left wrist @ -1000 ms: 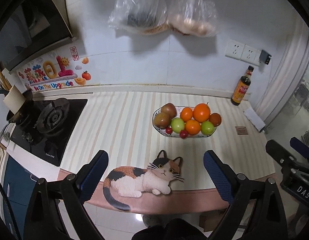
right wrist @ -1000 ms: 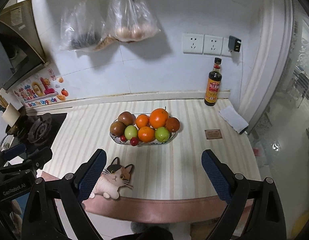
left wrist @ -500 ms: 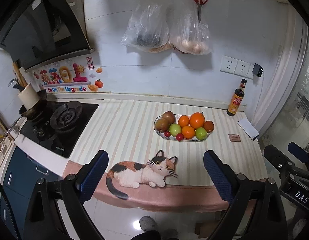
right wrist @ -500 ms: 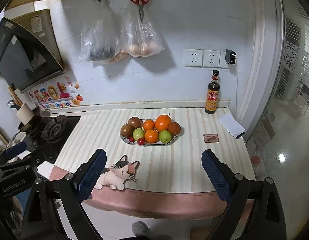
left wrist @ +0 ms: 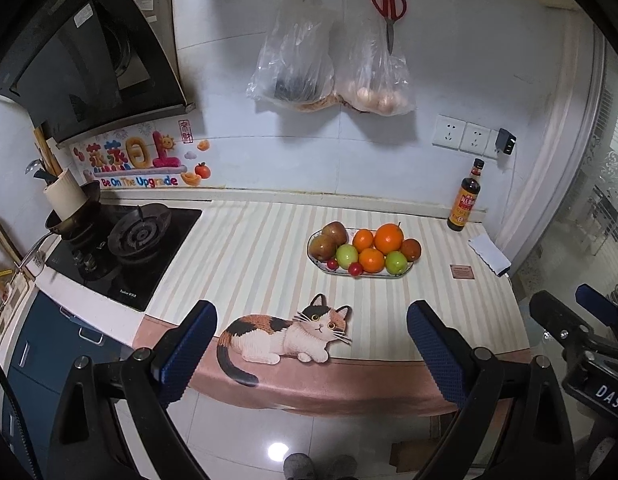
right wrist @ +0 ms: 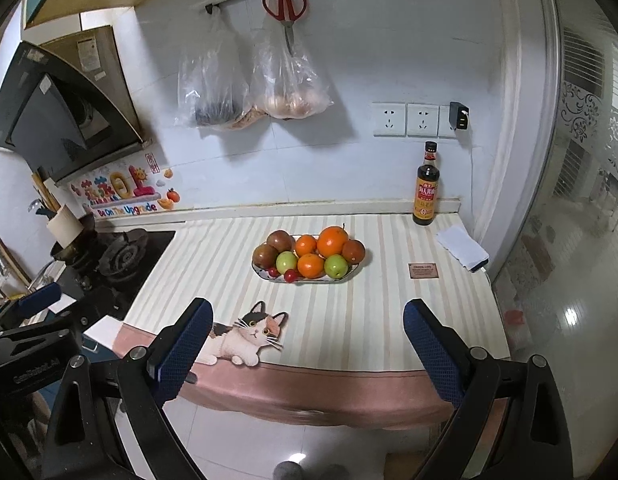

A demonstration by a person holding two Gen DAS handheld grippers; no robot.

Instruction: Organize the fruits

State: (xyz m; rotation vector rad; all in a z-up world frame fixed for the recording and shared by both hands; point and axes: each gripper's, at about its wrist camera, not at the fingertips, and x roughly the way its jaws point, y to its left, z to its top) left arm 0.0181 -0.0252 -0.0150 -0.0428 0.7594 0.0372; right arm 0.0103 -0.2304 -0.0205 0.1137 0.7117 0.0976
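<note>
An oval white plate (left wrist: 405,273) (right wrist: 351,273) on the striped counter holds piled fruit: a large orange (left wrist: 388,238) (right wrist: 333,241), smaller oranges, two green apples (left wrist: 347,255) (right wrist: 287,262), two brownish fruits and small red ones (left wrist: 355,268). My left gripper (left wrist: 311,334) is open and empty, held back off the counter's front edge, well short of the plate. My right gripper (right wrist: 307,334) is likewise open and empty, off the counter edge. Each gripper's body shows at the other view's margin.
A cat-shaped mat (left wrist: 285,334) (right wrist: 245,336) lies at the counter's front edge. A gas hob (left wrist: 125,240) with a pan sits left. A sauce bottle (right wrist: 426,186), a folded white cloth (right wrist: 463,248) and a small brown card (right wrist: 423,270) are at right. Bags and scissors (right wrist: 285,6) hang on the wall.
Both grippers have pulled back and up from the counter, so the plate of fruit looks smaller and the floor shows below. Both stay open.
</note>
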